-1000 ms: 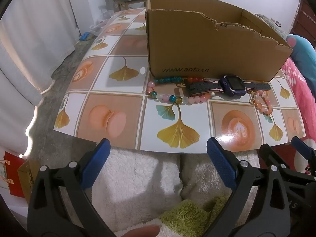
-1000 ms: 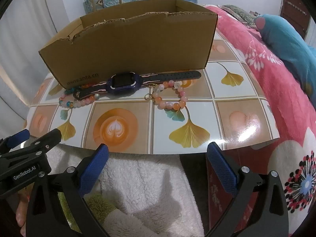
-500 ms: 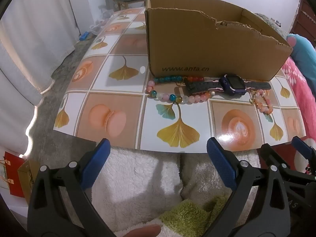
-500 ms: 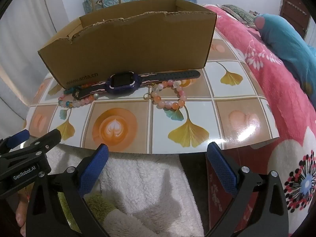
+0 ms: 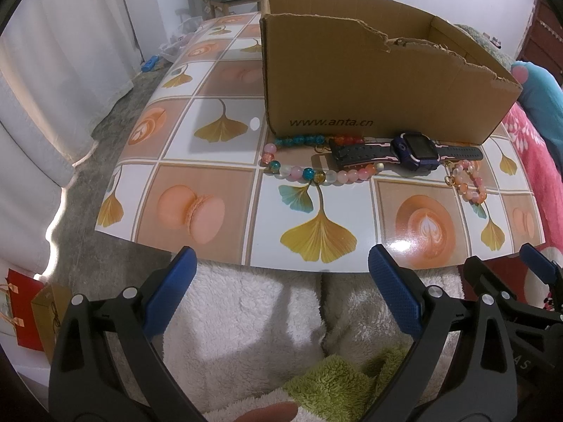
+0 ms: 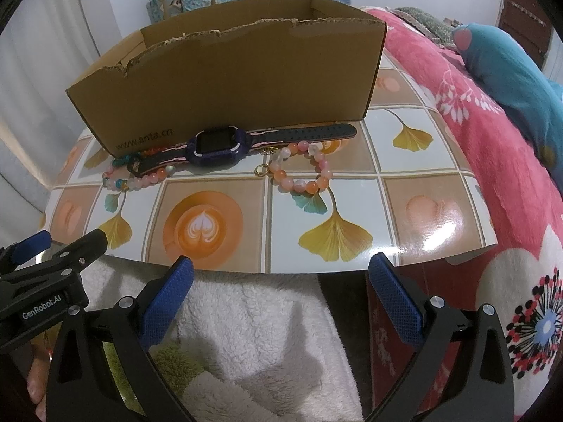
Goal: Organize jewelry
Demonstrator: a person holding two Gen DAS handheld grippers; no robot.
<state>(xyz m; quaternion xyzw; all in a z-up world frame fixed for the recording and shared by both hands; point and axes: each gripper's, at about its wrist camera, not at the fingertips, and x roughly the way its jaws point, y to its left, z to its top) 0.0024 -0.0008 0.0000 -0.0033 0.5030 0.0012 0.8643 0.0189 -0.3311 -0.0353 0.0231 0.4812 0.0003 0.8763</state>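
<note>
An open cardboard box [image 5: 369, 81] [image 6: 225, 81] stands on a tiled-pattern table [image 5: 211, 207] [image 6: 422, 211]. In front of it lie a dark blue smartwatch [image 5: 415, 149] [image 6: 218, 147], a long multicoloured bead strand [image 5: 309, 174] [image 6: 137, 179] and a small pink-orange bead bracelet [image 5: 469, 183] [image 6: 302, 172]. My left gripper [image 5: 281, 288] is open, held short of the table's near edge with nothing between its fingers. My right gripper [image 6: 281, 292] is open too, also back from the edge and holding nothing.
White fleece [image 5: 246, 316] [image 6: 253, 323] covers a person's lap below both grippers. A pink floral bedspread [image 6: 492, 161] and a teal pillow [image 6: 510, 66] lie to the right. White curtains [image 5: 52, 70] hang on the left, and a red gift bag [image 5: 17, 309] stands on the floor.
Both grippers have crept slightly nearer the table and stay open. The jewelry and the box have not moved.
</note>
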